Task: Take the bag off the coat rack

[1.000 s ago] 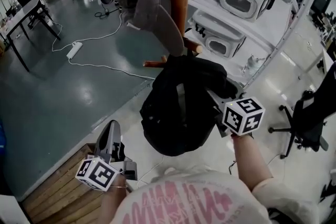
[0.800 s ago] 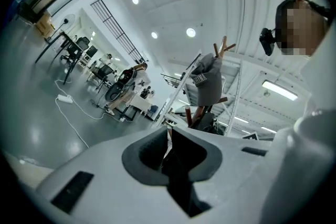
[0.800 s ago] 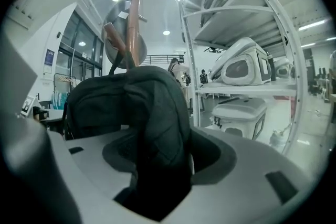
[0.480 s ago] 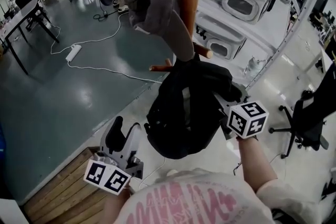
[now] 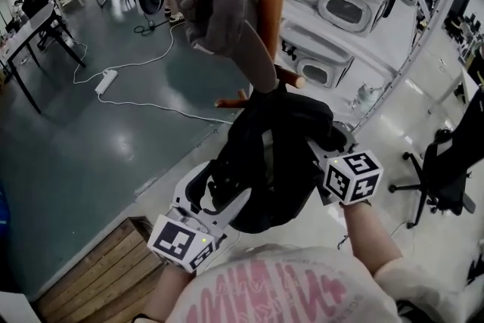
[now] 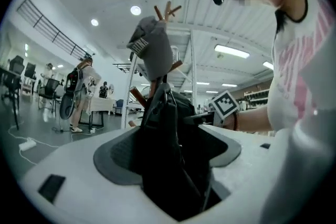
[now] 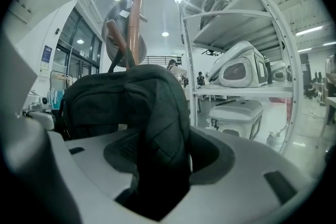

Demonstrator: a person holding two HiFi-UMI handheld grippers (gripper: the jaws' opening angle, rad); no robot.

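Fingers [image 7: 247, 176] of the right gripper [image 5: 314, 145], just closing, pinch the soft, limp bag [image 5: 281, 131] — left gripper [image 5: 219, 191], jaws just opening, straddles it unclamped; likely firmest hold, its top loop [image 6: 164, 93]

Left gripper [image 6: 170, 157] jaws wide apart, just been opening; black bag [image 6: 168, 128] stands between them, fills gap. Behind bag: wooden coat rack [image 6: 167, 10], forked top, grey garment [image 6: 152, 47] hung on it. Right gripper's marker cube [image 6: 226, 105] just beside bag. Person's pink-printed shirt [image 6: 299, 76] at right edge.
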